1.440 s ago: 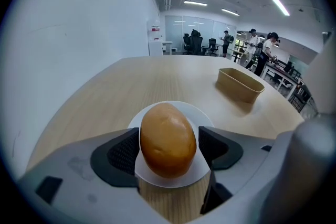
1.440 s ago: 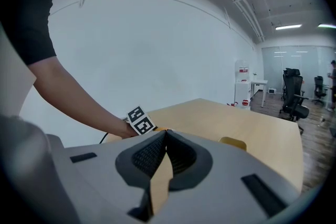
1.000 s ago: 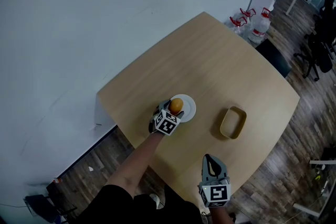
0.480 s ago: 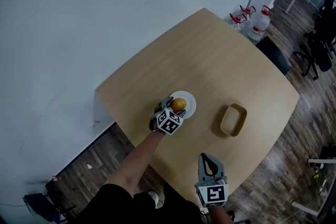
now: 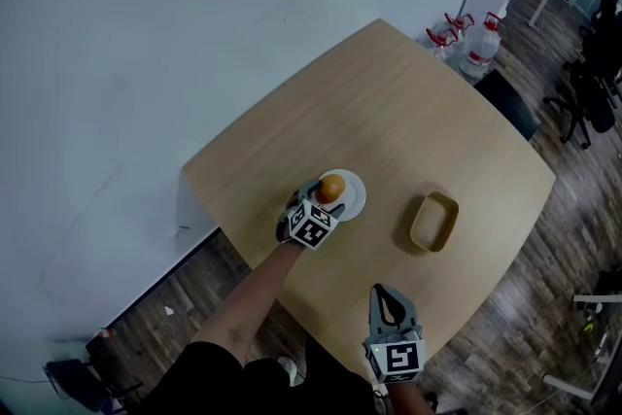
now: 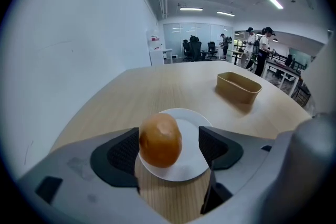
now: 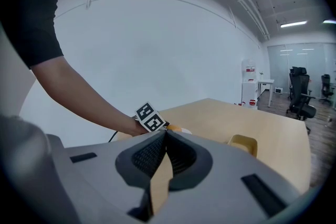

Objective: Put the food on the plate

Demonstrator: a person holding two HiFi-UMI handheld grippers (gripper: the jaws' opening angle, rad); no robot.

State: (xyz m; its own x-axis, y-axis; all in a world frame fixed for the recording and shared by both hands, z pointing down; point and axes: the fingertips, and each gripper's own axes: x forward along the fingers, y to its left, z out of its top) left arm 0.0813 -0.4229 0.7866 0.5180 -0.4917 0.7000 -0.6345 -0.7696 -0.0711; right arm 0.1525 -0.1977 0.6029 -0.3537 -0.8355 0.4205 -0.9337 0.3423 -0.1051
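A round orange-brown bun (image 6: 160,140) stands on the near-left part of a small white plate (image 6: 191,128) on the wooden table (image 5: 389,112). My left gripper (image 6: 169,149) is open around the bun: the left pad touches it and a clear gap separates it from the right pad. In the head view the bun (image 5: 331,187) sits on the plate (image 5: 354,199) just ahead of the left gripper (image 5: 321,199). My right gripper (image 5: 389,298) hovers at the table's near edge, shut with nothing between its pads (image 7: 152,157).
A tan oblong container (image 5: 433,222) lies on the table to the right of the plate. Beyond the table's far corner, water bottles (image 5: 476,44) stand on the floor. Office chairs (image 5: 593,83) stand at the right. A white wall runs along the left.
The bun and left gripper have shifted slightly further onto the plate. The right gripper has stayed near the table's front edge.
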